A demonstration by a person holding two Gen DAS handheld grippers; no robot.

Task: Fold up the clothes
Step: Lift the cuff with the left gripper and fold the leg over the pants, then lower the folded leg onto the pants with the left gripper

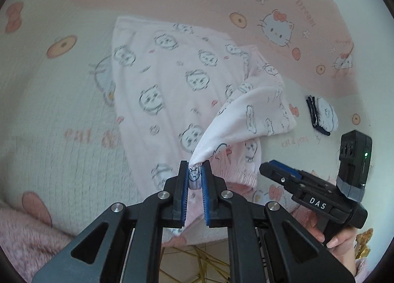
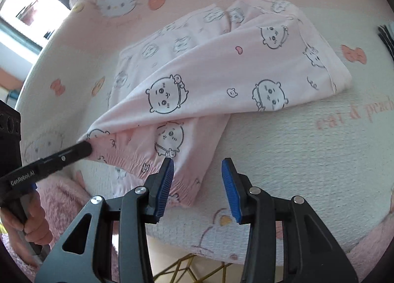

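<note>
- The pale pink cotton pyjama trousers printed with grey cartoon faces (image 1: 177, 85) lie spread on a bed under a cream and pink quilted bedspread with cat and peach prints (image 1: 61, 115).
- The left hand-held gripper (image 1: 195, 179), black with blue ribbed pads, is clamped on a bunched corner of the trousers; the cloth rises from the pads in a taut cone over the garment beneath.
- In the right wrist view the lifted part drapes across the trousers (image 2: 246, 66), and the left hand-held gripper (image 2: 85, 147) pinches it near the gathered waistband (image 2: 138, 159).
- The right hand-held gripper (image 2: 197, 179) has its fingers apart with nothing between them, just by the waistband edge near the bed's front.
- A small dark blue and white folded item (image 1: 322, 115) lies on the bedspread, apart from the trousers.
- A fluffy pink blanket (image 1: 24, 238) lies at the bed's near edge.
</note>
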